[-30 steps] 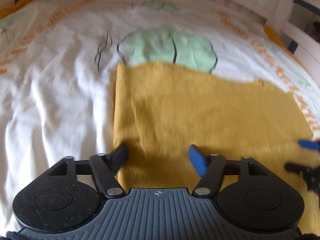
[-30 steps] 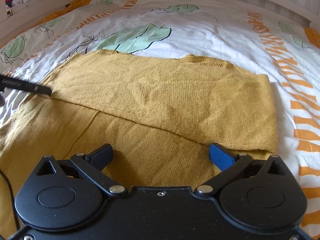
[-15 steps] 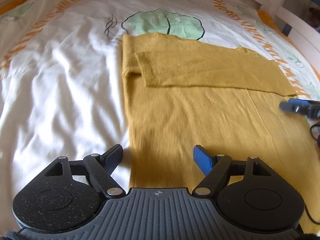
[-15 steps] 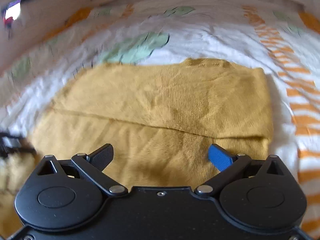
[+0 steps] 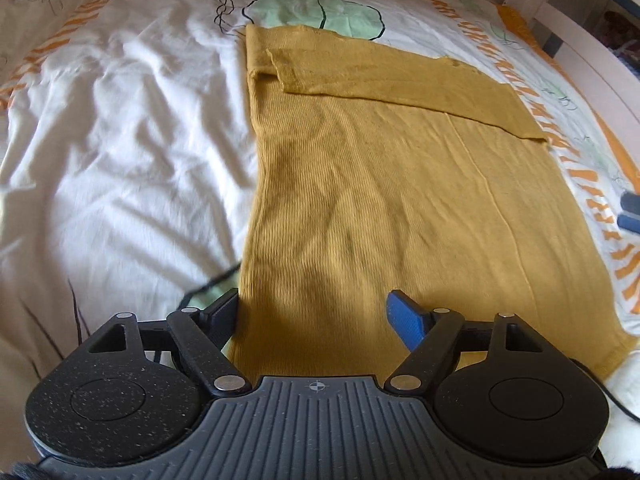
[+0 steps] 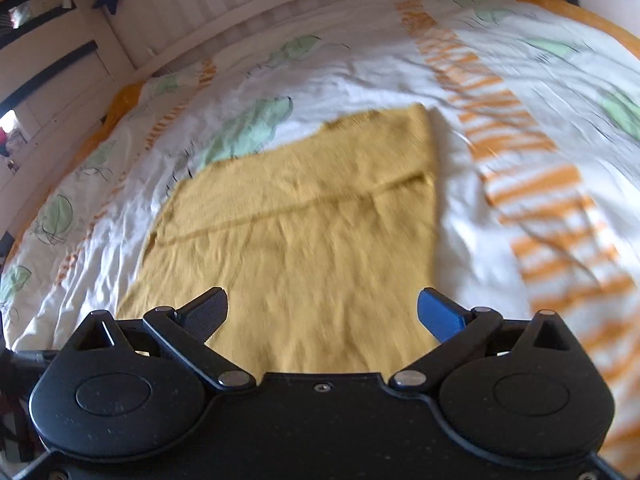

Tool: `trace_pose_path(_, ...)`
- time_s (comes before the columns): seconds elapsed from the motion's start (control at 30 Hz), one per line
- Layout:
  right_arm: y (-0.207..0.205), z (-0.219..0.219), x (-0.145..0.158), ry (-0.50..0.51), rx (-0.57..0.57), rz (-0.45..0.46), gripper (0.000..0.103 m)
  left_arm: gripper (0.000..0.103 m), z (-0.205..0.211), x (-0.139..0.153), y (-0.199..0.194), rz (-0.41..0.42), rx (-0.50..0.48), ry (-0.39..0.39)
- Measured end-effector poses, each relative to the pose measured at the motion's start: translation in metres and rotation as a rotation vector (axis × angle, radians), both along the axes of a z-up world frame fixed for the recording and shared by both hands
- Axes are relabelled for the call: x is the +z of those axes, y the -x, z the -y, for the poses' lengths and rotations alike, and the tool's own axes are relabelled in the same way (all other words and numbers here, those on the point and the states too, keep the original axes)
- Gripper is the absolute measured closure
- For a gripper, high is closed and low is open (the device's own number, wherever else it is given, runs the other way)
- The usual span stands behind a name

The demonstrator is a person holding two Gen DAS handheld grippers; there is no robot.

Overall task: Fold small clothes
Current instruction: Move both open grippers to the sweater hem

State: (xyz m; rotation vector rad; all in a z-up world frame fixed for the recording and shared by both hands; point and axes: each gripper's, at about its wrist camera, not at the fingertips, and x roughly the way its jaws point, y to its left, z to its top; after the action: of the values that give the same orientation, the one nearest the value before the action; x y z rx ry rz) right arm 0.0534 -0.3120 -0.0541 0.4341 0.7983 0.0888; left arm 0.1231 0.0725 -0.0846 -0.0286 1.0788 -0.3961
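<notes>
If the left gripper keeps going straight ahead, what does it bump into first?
Most likely the mustard-yellow sweater. The left gripper is open, pointing over the cloth's near part, which lies flat on the bedsheet. How high it hovers above the cloth is unclear.

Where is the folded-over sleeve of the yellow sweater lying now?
In the left wrist view, the folded sleeve lies across the far end of the yellow sweater, just below the green leaf print on the bedcover.
</notes>
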Motion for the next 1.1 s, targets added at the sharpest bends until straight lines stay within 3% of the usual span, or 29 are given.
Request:
trace_pose_path(0.43,0.050,0.022,-0.031,-0.192,-0.064,-0.280,0.001,0.027,-0.010,-0.005,0.035,-0.023,0.008,0.029)
trace_pose_path(0.73,0.055,0.029,-0.035,-0.172,-0.079,-0.298,0.004,0.025,-0.018,-0.010,0.035,-0.034,0.021,0.067)
trace_pose_path(1.1,0.041,0.034,-0.061,-0.258,-0.040,-0.363,0.000,0.006,-0.016,-0.017,0.030,-0.053,-0.004,0.121)
